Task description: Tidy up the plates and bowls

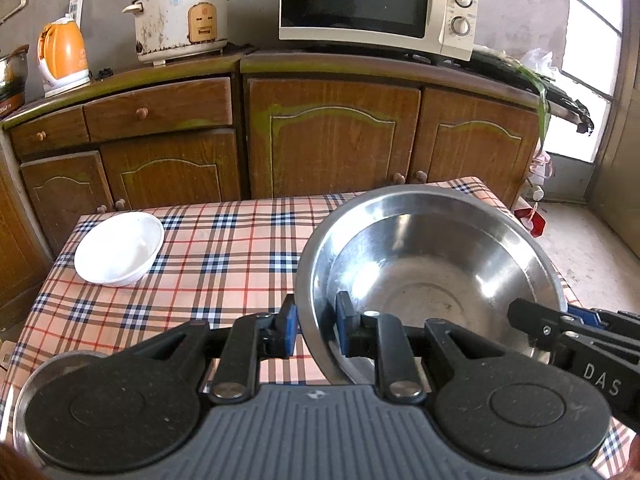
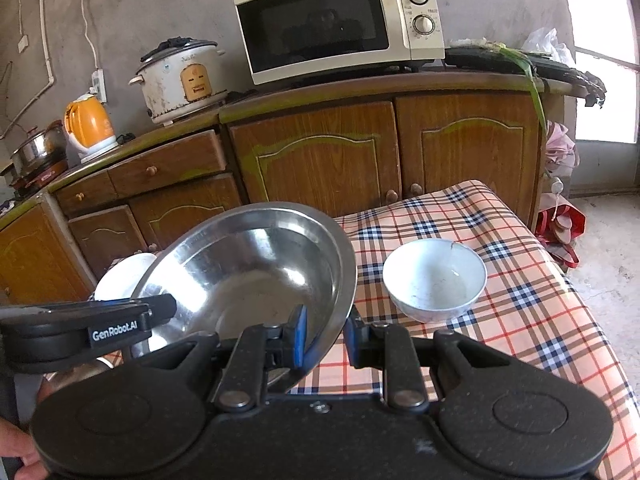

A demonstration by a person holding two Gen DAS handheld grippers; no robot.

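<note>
A large steel bowl (image 1: 432, 264) is held tilted above the checked table (image 1: 224, 248). My left gripper (image 1: 316, 330) straddles its left rim, one blue pad inside and one outside, with small gaps showing. My right gripper (image 2: 326, 336) straddles the opposite rim of the same steel bowl (image 2: 256, 264) in the same way. A white bowl (image 1: 120, 254) sits at the table's far left; it shows behind the steel bowl in the right wrist view (image 2: 124, 276). Another white bowl (image 2: 435, 278) sits to the right. A steel plate (image 1: 28, 396) lies under my left gripper.
Wooden cabinets (image 1: 332, 136) stand behind the table, carrying a microwave (image 1: 376, 4), a rice cooker (image 1: 180, 20) and an orange kettle (image 1: 64, 56). The table's right edge (image 2: 580, 280) drops to a concrete floor with a red bag (image 2: 560, 228).
</note>
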